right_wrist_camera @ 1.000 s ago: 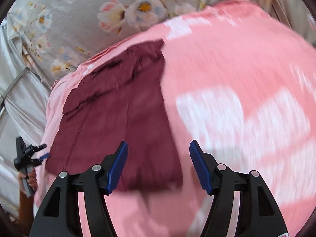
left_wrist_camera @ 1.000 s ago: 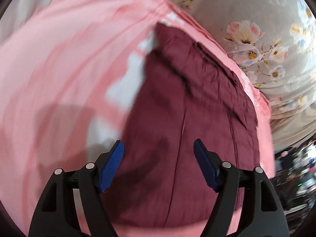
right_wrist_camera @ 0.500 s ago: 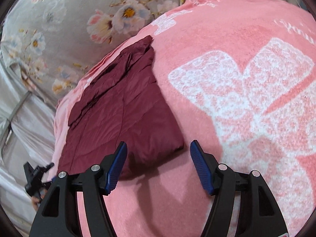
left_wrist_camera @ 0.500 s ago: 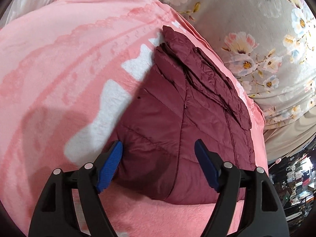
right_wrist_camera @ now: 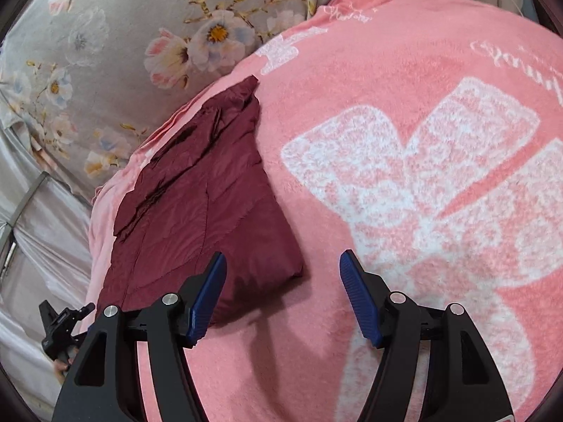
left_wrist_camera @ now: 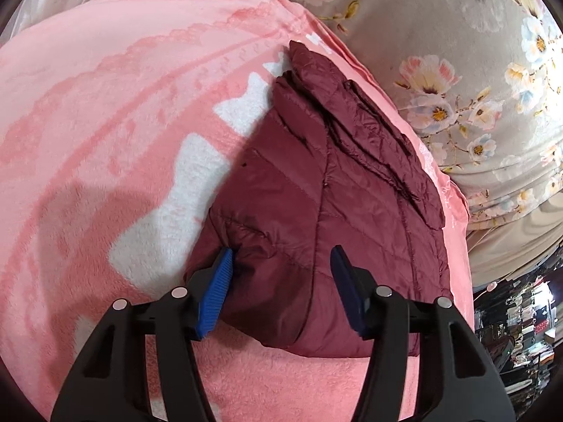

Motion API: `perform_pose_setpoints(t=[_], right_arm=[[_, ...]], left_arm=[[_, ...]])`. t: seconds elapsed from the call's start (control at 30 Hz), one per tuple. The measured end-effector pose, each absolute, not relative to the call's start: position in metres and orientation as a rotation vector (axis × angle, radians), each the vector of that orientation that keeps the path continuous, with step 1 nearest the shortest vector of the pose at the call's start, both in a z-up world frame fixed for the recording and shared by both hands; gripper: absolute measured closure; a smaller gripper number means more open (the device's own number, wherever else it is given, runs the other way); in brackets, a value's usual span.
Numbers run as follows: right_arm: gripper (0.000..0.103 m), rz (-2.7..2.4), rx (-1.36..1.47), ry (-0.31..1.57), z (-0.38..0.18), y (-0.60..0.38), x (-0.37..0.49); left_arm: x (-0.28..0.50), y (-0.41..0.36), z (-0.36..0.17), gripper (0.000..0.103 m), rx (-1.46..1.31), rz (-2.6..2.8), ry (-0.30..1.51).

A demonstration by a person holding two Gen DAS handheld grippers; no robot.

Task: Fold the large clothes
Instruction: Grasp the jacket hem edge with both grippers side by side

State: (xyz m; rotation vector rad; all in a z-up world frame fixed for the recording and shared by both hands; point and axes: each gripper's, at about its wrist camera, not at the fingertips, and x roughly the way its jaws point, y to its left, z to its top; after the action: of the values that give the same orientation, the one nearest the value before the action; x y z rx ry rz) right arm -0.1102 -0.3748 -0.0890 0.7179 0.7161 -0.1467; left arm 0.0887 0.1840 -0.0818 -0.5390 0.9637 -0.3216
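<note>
A dark red quilted jacket (left_wrist_camera: 316, 193), folded into a long strip, lies on a pink blanket (left_wrist_camera: 105, 105). My left gripper (left_wrist_camera: 281, 281) is down at its near left corner. The jaws are closing with the puffy fabric between them; the left pad (left_wrist_camera: 218, 281) touches the jacket's edge, and the fabric is not clamped. In the right wrist view the jacket (right_wrist_camera: 204, 193) runs away to the upper left. My right gripper (right_wrist_camera: 283, 292) stands open over its near right corner, with its left finger above the fabric and its right finger above bare blanket (right_wrist_camera: 422, 70).
A grey floral sheet (left_wrist_camera: 457, 35) covers the bed beyond the blanket's edge, also in the right wrist view (right_wrist_camera: 105, 35). A cluttered dark shelf (left_wrist_camera: 520, 316) shows past the bed. The other gripper (right_wrist_camera: 59, 330), held in a hand, shows low left.
Both grippers have come down closer to the jacket's near end. The left jaws have narrowed around the near corner. The right jaws have kept their width.
</note>
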Motion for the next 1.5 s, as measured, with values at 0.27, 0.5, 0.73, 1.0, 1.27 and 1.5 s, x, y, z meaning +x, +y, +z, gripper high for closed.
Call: perform_pose_setpoints(t=[0.27,0.5,0.73,1.0,1.27,1.5], right_arm=[[0.07,-0.054,0.749,0.735,-0.096,-0.358,-0.083],[0.099,0.026,0.698,0.649,-0.059,-0.337,-0.106],[0.099,0.117,0.546,0.537,0.009,-0.309,-0.196],[0.099,0.242,0.552,0.345,0.083,-0.303,-0.265],[0.099,0.189,0.638,0.384,0.081,-0.335,-0.122],[0.099,0.02,0.721,0.621,-0.006,-0.371,0.024]], left_arm=[[0.092,0.176,-0.083,0.051,-0.567,-0.316,0.948],[0.074,0.189,-0.063,0.099,-0.599,-0.352,0.918],[0.001,0.208,0.003,0.101,-0.584,-0.454,0.802],[-0.092,0.25,0.096,0.103,-0.594,-0.463,0.585],[0.014,0.211,0.121,0.103,-0.443,-0.433,0.542],[0.164,0.155,0.063,0.103,-0.271,-0.299,0.726]])
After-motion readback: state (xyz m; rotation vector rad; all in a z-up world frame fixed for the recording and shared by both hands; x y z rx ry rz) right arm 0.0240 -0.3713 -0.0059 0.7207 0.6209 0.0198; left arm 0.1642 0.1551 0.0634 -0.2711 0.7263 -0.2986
